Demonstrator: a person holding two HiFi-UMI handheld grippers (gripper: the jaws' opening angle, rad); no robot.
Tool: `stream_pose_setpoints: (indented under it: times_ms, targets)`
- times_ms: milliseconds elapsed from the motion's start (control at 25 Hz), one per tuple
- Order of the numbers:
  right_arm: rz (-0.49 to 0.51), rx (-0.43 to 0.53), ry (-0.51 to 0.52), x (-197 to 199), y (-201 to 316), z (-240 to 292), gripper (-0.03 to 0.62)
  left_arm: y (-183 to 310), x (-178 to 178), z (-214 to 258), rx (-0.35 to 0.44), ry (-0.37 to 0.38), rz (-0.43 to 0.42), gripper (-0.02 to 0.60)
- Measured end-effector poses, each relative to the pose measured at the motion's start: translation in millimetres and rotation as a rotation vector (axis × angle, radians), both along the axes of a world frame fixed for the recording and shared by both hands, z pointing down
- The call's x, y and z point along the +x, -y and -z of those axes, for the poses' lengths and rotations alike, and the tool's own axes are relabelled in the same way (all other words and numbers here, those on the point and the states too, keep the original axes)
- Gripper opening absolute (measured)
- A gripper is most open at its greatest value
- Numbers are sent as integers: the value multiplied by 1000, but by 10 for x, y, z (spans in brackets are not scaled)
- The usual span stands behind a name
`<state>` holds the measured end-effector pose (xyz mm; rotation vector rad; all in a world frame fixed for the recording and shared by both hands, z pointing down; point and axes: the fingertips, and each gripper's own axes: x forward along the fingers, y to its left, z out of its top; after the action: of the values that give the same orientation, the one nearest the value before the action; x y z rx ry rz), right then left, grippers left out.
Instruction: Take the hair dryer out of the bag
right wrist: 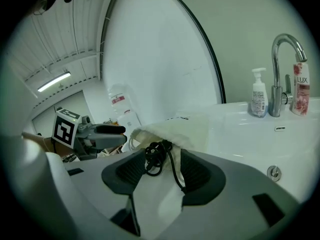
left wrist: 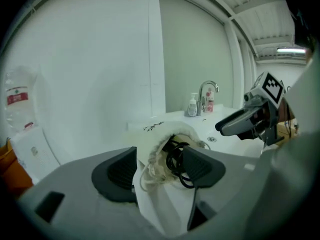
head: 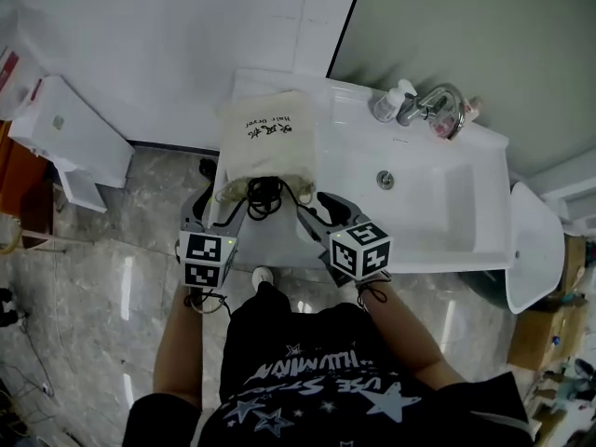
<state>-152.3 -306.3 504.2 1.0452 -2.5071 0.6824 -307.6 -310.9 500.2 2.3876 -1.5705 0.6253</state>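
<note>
- On the white counter (head: 279, 82) beside the sink basin (head: 438, 212), a cream drawstring bag (head: 268, 138) is laid flat, with its printed side up and its gathered mouth turned toward the person.
- A coil of black cord (head: 264, 194) is seen spilling out of the bag mouth. The hair dryer body is not visible in any view, and only the cord shows.
- The left gripper (left wrist: 159, 166) is held at the mouth's left side. Its jaws are spread wide, and the ruffled bag rim and part of the cord loop are framed between the pads. Nothing is clamped.
- The right gripper (right wrist: 164, 169) is held at the mouth's right side, also with its jaws spread wide. The cord coil is seen in the gap, lying close to the left pad. Contact cannot be confirmed and no grip is shown.
- From the head view, both grippers are seen converging on the bag opening from the near edge of the counter, marker cubes toward the person.
- A chrome faucet (head: 433, 105) is mounted at the far rim of the basin. A white pump bottle (right wrist: 258, 94) is set just beside it on one side and a pink bottle (right wrist: 300, 89) on the other.
- The drain (head: 385, 179) is visible in the basin floor.
</note>
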Motion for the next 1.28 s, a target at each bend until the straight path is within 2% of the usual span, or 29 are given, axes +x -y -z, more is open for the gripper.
stream_pose_setpoints:
  times_ms: [200, 360, 560, 840, 1040, 1280]
  targets:
    - [-13, -26, -26, -209, 113, -74, 209, 281, -8, -220, -61, 51, -76, 221]
    - [5, -56, -51, -397, 177, -143, 216, 404, -60, -306, -51, 99, -117, 77]
    - [10, -157, -31, -627, 247, -273, 239, 461, -32, -93, 5, 55, -160, 61]
    - [-18, -251, -41, -799, 584, -373, 256, 471, 1, -13, 11, 8, -189, 58]
    - [-72, -311, -98, -886, 846, -523, 258, 458, 3, -2, 10, -28, -185, 58]
    - [-83, -337, -201, -1025, 1053, -688, 262, 473, -24, -4, 6, -58, -183, 58]
